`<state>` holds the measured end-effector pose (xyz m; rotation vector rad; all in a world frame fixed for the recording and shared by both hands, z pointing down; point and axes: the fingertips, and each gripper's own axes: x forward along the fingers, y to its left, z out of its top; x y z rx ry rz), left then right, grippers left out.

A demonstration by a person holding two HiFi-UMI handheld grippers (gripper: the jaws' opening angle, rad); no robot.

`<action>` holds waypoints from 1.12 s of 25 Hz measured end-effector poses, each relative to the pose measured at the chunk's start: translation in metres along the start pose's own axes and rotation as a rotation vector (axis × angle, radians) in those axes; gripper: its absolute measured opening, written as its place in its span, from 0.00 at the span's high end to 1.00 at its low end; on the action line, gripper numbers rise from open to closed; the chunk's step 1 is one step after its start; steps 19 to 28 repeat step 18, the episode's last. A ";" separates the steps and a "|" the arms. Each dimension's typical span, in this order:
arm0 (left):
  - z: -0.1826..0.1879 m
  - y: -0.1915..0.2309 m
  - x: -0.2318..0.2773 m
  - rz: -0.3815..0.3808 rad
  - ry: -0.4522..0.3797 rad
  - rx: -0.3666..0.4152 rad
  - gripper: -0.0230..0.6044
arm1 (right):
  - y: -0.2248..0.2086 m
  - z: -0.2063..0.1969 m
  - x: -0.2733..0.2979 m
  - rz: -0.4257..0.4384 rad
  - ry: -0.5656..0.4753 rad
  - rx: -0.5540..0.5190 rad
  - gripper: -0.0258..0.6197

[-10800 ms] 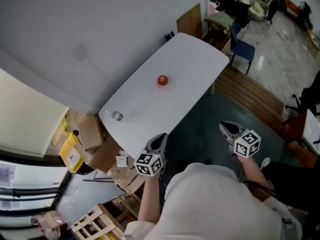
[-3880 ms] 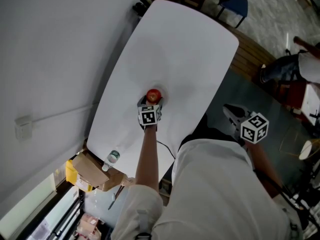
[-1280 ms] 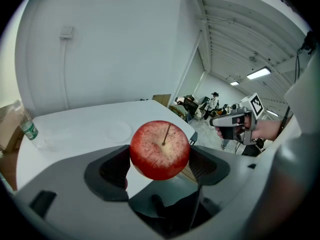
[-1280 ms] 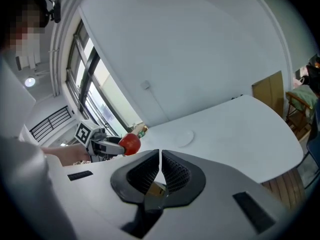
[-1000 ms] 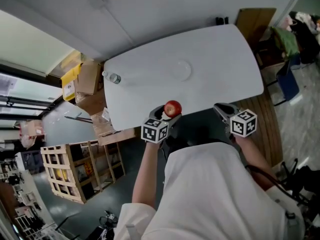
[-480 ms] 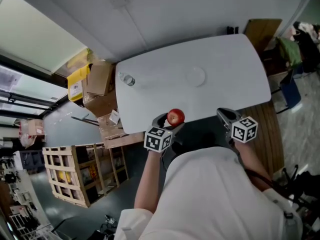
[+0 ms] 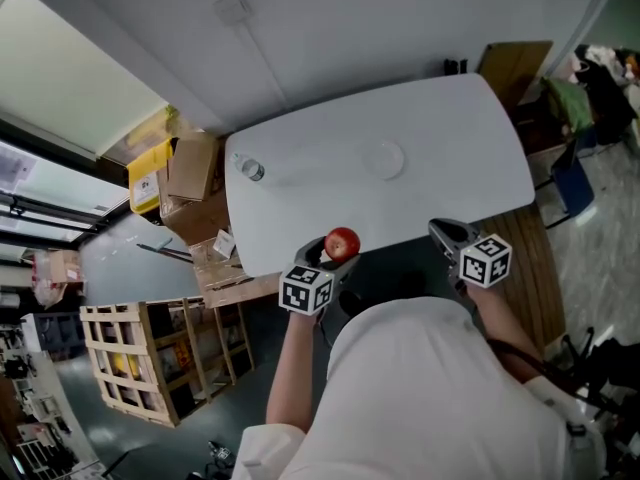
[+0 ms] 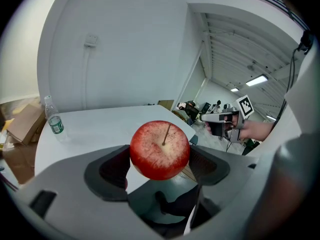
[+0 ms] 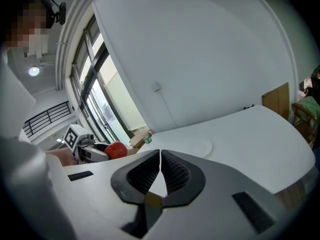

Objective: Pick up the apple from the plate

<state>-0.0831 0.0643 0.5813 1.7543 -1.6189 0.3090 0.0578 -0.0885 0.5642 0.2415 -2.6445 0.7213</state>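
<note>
Apple, red with its stem showing, sits clamped between the jaws of my left gripper, held in the air at the near edge of the table. The white plate lies at about 1 o'clock from the fruit, well apart. My right gripper hangs at 3 o'clock, its jaws pressed together with nothing between them. A capped water bottle stands upright at 11 o'clock, near the table's left end. The tabletop is white with rounded corners, set against a white wall. Cardboard boxes and a yellow bin crowd 10 o'clock, a wooden crate lies at 8 o'clock, and a blue chair is at 2 o'clock.
</note>
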 end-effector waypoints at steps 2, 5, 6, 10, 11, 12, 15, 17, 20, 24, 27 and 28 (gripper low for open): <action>0.002 -0.002 0.001 -0.003 -0.002 -0.002 0.38 | 0.000 0.002 -0.001 0.000 0.001 0.002 0.90; 0.004 -0.003 0.002 -0.007 -0.004 -0.001 0.38 | 0.003 0.002 -0.001 0.005 0.005 -0.006 0.90; 0.004 -0.003 0.001 -0.007 -0.004 -0.001 0.38 | 0.004 0.002 -0.001 0.006 0.006 -0.011 0.90; 0.003 -0.001 0.001 -0.003 -0.006 -0.002 0.38 | 0.005 0.003 0.000 0.010 0.001 -0.016 0.90; 0.004 -0.001 0.001 -0.002 -0.006 -0.002 0.38 | 0.005 0.004 0.001 0.011 0.001 -0.017 0.90; 0.005 0.000 0.001 -0.001 -0.007 -0.002 0.38 | 0.005 0.005 0.001 0.012 0.001 -0.019 0.90; 0.006 0.001 -0.001 0.003 -0.009 -0.001 0.38 | 0.006 0.006 0.003 0.017 0.002 -0.024 0.90; 0.006 0.002 -0.001 0.005 -0.009 0.002 0.38 | 0.008 0.006 0.004 0.021 0.003 -0.026 0.90; 0.006 0.002 -0.002 0.006 -0.009 0.003 0.38 | 0.008 0.006 0.004 0.022 0.003 -0.027 0.90; 0.006 0.002 -0.002 0.006 -0.009 0.003 0.38 | 0.008 0.006 0.004 0.022 0.003 -0.027 0.90; 0.006 0.002 -0.002 0.006 -0.009 0.003 0.38 | 0.008 0.006 0.004 0.022 0.003 -0.027 0.90; 0.006 0.002 -0.002 0.006 -0.009 0.003 0.38 | 0.008 0.006 0.004 0.022 0.003 -0.027 0.90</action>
